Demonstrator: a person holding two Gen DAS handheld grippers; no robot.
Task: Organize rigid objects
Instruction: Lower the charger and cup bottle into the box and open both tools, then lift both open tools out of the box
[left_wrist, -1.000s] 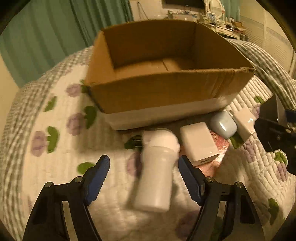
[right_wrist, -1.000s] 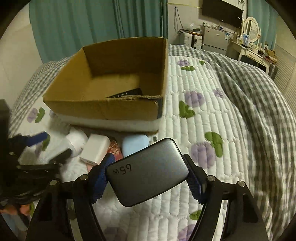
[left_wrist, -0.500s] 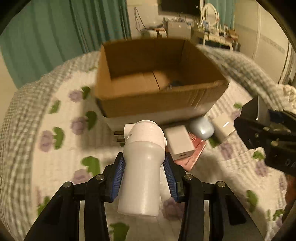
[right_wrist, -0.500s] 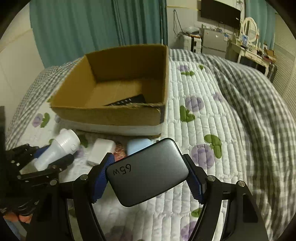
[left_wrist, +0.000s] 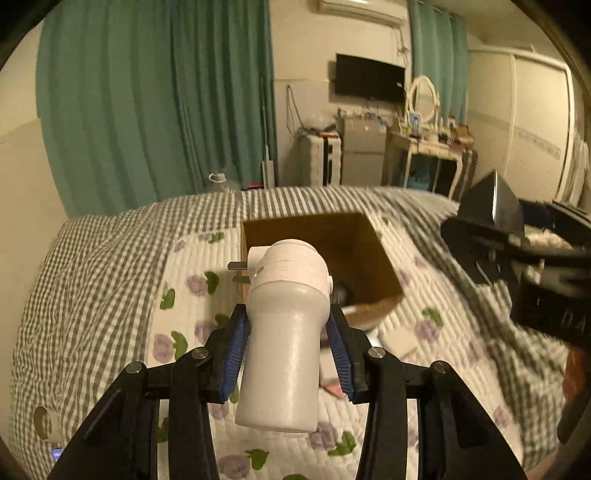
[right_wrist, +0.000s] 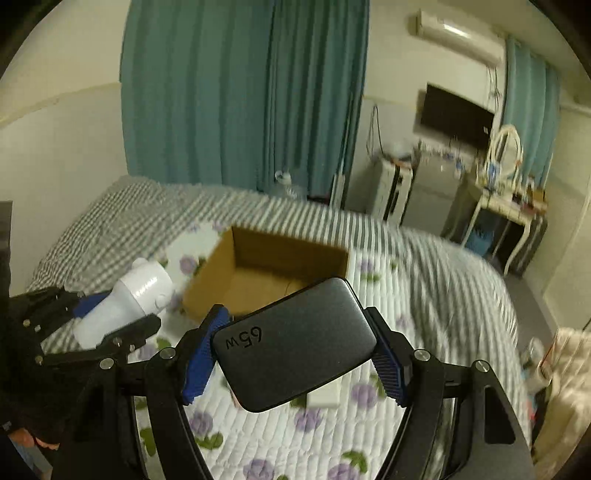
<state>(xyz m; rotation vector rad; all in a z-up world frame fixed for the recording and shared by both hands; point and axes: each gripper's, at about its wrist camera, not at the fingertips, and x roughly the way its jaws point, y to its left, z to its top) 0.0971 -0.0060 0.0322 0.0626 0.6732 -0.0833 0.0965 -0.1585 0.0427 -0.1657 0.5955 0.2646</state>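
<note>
My left gripper (left_wrist: 290, 350) is shut on a white cylindrical plug-in device (left_wrist: 286, 332) with two metal prongs, held high above the bed; it also shows in the right wrist view (right_wrist: 129, 306). My right gripper (right_wrist: 295, 354) is shut on a dark grey 65W charger block (right_wrist: 295, 339), also lifted; it appears at the right edge of the left wrist view (left_wrist: 491, 206). The open cardboard box (left_wrist: 358, 251) lies on the quilt below and ahead of both grippers, with a dark item inside (left_wrist: 340, 290). It also shows in the right wrist view (right_wrist: 269, 273).
A white adapter (left_wrist: 400, 339) and a pink item (left_wrist: 334, 387) lie on the flowered quilt (left_wrist: 184, 332) in front of the box. A checked blanket (left_wrist: 92, 266) covers the bed's sides. Green curtains, a desk and a wall TV stand behind.
My left gripper closed on the white device and lifted it off the quilt. Both grippers rose high, so the box now looks small and far below.
</note>
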